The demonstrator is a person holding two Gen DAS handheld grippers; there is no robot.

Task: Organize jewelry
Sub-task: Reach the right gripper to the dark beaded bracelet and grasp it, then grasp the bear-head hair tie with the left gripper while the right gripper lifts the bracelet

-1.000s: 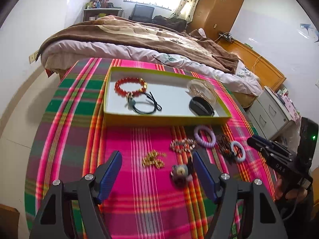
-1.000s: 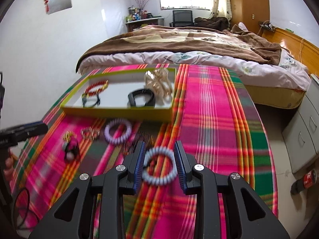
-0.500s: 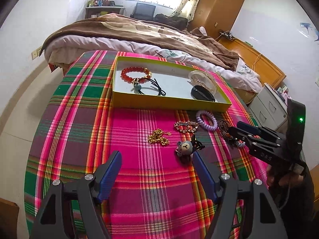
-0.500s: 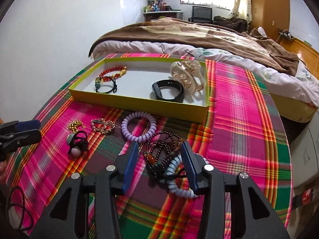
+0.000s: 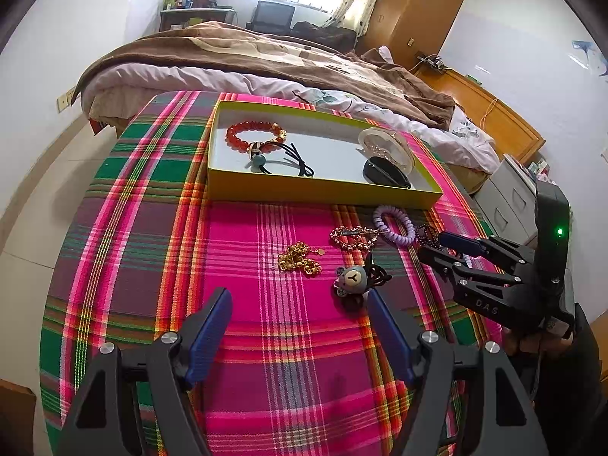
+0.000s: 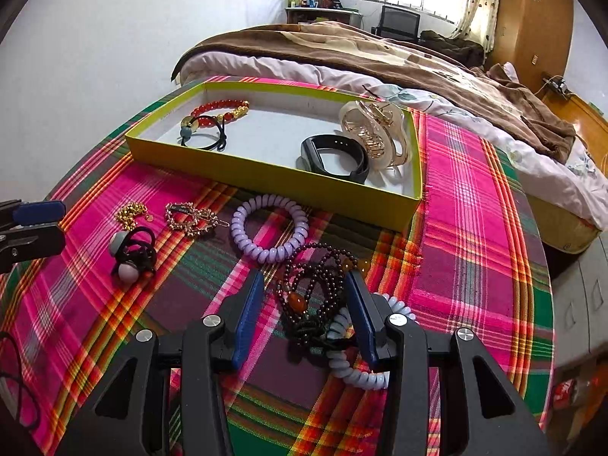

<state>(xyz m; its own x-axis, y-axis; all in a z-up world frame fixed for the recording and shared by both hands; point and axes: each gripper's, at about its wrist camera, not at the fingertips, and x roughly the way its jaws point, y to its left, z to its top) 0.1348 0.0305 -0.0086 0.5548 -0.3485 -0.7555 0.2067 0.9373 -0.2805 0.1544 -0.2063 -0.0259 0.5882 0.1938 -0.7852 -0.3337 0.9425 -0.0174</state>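
My right gripper (image 6: 304, 315) is open low over the plaid cloth, with a dark bead bracelet (image 6: 311, 288) lying loose between its fingers. A pale coil hair tie (image 6: 357, 374) lies under its right finger. My left gripper (image 5: 298, 334) is open with nothing in it, just behind a bear hair tie (image 5: 355, 281). A gold chain (image 5: 300, 260), a rhinestone clip (image 5: 353, 235) and a purple coil tie (image 5: 393, 224) lie before the yellow box (image 5: 323, 190). The box holds a red bead bracelet (image 5: 252, 135), a black hair tie (image 5: 281, 159), a black band (image 5: 385, 171) and a clear claw clip (image 5: 383, 144).
A bed (image 5: 266, 60) with a brown blanket stands right behind the table. A grey drawer unit (image 5: 509, 205) is at the table's right. A hand (image 5: 532, 342) holds the right gripper's handle. The left half of the plaid cloth (image 5: 133, 247) carries no jewelry.
The right gripper let go of the pale coil tie, spread its jaws and moved forward and down over the dark bead bracelet. The left gripper stayed open.
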